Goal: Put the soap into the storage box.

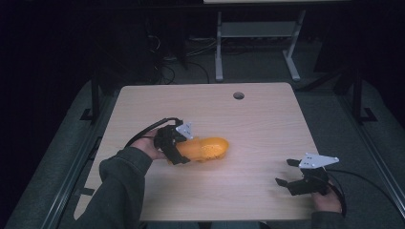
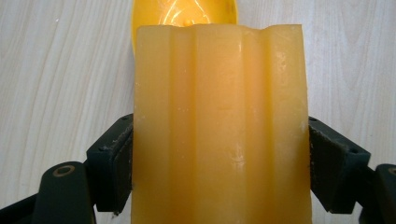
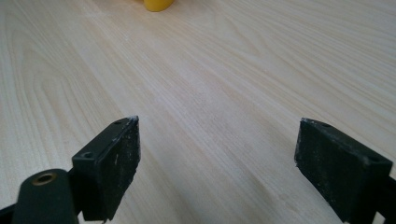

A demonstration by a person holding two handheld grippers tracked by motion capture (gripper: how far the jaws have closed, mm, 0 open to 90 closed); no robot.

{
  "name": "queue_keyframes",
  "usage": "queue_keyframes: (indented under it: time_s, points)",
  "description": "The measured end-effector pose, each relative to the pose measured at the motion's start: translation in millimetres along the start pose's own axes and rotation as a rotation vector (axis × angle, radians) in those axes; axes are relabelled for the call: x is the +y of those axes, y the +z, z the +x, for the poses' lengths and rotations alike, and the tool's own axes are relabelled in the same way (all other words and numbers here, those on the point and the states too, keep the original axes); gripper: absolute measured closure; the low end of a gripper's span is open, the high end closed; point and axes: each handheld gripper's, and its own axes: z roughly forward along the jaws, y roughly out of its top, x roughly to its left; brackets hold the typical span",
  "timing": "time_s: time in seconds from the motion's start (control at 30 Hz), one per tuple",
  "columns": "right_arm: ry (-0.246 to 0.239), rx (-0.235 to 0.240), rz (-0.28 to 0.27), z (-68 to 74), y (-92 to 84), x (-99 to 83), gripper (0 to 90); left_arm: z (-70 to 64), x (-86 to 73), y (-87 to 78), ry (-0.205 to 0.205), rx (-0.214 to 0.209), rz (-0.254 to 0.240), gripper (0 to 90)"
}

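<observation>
The left claw (image 1: 184,149) grips an orange shoe (image 1: 208,149) (no readable writing) by its heel on the bench (image 1: 248,119); near right, the right claw (image 1: 286,172) gapes wide, empty.

Orange shoe (image 2: 219,126) cut off at bottom edge, its heel hidden by left gripper (image 1: 177,143).

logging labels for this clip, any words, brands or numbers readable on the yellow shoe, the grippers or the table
None: no readable text anywhere.
Yellow clog shoe: no print or brand visible on it.
Left gripper and right gripper: plain black, no markings.
Wooden table: bare wood grain, no label.
</observation>
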Motion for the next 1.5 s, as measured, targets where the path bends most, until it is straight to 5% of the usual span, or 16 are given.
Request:
queue_keyframes:
  time_s: [1.5]
  points:
    - [-0.001, -0.003, -0.027, -0.3, -3.7, 0.3, 13.7, 19.4, 49.8, 26.9, 0.067, -0.023, -0.007, 20.8]
